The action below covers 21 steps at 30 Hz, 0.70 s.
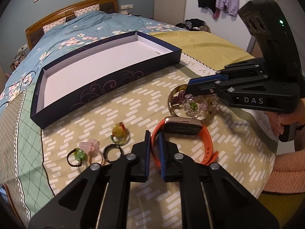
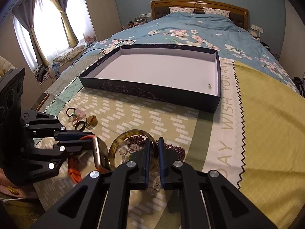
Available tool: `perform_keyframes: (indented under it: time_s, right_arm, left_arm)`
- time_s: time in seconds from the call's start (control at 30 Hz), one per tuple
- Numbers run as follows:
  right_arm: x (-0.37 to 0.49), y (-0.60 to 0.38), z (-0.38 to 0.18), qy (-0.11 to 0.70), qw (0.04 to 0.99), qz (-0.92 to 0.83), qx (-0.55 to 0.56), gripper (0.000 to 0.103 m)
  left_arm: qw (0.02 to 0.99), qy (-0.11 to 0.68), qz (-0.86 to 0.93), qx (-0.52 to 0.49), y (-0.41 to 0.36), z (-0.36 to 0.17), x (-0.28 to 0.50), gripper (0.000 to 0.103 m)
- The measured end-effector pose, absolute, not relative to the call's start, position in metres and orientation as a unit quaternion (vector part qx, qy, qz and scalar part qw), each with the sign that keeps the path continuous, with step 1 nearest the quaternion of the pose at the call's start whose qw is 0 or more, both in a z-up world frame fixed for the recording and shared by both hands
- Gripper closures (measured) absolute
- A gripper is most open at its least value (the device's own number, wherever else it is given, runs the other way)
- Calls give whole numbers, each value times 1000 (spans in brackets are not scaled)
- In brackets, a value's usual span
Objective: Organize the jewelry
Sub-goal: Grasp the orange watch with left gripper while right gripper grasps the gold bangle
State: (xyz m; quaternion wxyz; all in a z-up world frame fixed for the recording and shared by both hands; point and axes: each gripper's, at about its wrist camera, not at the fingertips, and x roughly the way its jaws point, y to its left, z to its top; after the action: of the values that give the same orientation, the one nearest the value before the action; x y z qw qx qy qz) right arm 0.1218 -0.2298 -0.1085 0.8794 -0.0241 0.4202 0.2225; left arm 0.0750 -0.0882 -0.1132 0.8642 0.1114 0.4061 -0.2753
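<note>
the watch (image 1: 183, 127), with an orange strap and a gold-toned case, lies on its side on the patterned cloth (image 1: 118, 106) at the foot of the bed. its strap is pinched between the closed jaws of the left gripper (image 1: 154, 148), seen at 6 o'clock in the left wrist view. just beyond the watch, at 1 o'clock from it, a bangle (image 1: 171, 103) lies flat with clear beads (image 1: 192, 106) and purple beads (image 1: 177, 99) heaped in and over it. the bangle's rim is clamped by the closed jaws of the right gripper (image 2: 153, 152); in the left wrist view that gripper (image 1: 187, 87) reaches in from 3 o'clock, held by a hand (image 1: 286, 122). whether any beads are caught in the grip as well cannot be told.

at 9 o'clock from the watch, four smaller pieces lie close together on the cloth: a yellow stone ring (image 1: 119, 133), a dark ring (image 1: 112, 152), a pink stone piece (image 1: 89, 147) and a green bead ring (image 1: 77, 156).

at 11 o'clock, well apart from the jewelry, a dark box (image 1: 106, 87) with a white interior stands open on the cloth; a tiny item (image 2: 209, 85) lies near its right wall in the right wrist view, too small to tell. a yellow cloth (image 2: 270, 133) lies at 3 o'clock of the box in that view, and the floral bedspread (image 2: 190, 30) stretches beyond to the wooden headboard (image 2: 200, 4).
</note>
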Motion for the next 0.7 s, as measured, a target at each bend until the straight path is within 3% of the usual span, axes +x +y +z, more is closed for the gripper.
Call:
perform_keyframes:
  time_s: [0.43,0.7]
  right_arm:
    - [136,-237,-67,373,889,264,28,96]
    - [202,-230,-46,349,903,249,9,96]
  left_arm:
    - [891,375,-256,8,-36,-73,97,95]
    - [906,370,-206,-9,-10,-46,161,95]
